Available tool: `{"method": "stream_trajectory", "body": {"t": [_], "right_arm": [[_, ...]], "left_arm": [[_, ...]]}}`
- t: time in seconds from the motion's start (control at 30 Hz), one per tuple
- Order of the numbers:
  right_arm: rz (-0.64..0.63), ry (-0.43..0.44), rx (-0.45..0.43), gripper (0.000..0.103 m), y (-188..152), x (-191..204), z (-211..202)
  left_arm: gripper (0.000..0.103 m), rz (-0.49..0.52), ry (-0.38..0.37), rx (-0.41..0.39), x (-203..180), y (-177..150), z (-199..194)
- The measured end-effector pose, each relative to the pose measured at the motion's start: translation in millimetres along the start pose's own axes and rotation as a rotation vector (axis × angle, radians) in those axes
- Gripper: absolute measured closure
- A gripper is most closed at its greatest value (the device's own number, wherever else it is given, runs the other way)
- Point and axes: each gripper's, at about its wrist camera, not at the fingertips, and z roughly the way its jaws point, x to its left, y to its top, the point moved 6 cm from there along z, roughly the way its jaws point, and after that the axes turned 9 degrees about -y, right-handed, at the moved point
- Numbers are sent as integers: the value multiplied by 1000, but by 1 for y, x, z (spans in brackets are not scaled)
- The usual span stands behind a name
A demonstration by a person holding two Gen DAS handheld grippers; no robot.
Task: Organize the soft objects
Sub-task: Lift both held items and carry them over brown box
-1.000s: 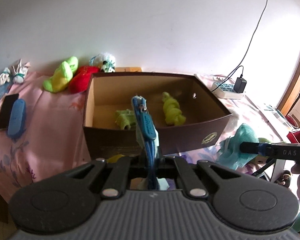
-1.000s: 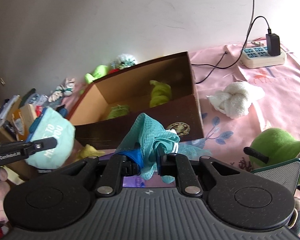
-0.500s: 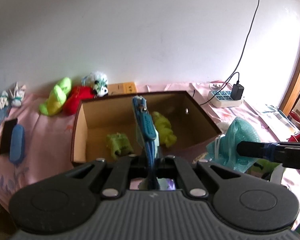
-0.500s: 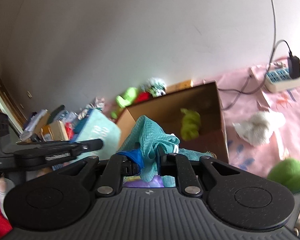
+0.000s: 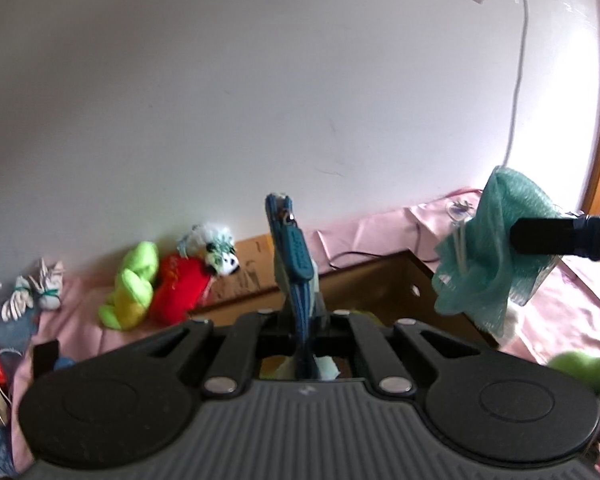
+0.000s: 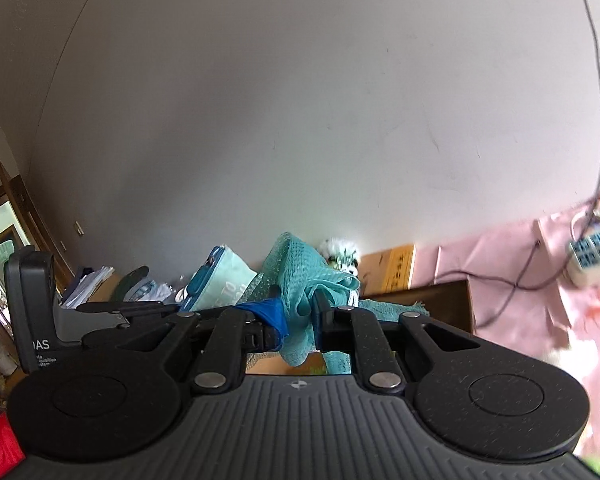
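A: What is nearest in each view?

B: The left tool (image 5: 300, 312) is clamped on a flat teal pouch (image 5: 294, 264) with a ribbed zipper pull, standing upright. The right tool (image 6: 300, 320) pinches a crumpled turquoise mesh cloth (image 6: 300, 276).

A: And beyond?

B: The brown cardboard box (image 5: 380, 280) sits below both. Only the left view shows the 2 plush toys, lime (image 5: 134, 286) and red (image 5: 180, 290); only the right shows the power strip (image 6: 592, 256).
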Motion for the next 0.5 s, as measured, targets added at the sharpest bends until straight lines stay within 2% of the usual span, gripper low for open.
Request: {"method": "stream_trajectory", "body": {"t": [0.23, 0.5], "right_arm": [[-106, -21, 26, 103, -4, 4, 52], [-223, -75, 116, 103, -34, -2, 116]], "left_arm": [[101, -14, 40, 9, 31, 4, 25], [101, -62, 53, 94, 59, -25, 75]]}}
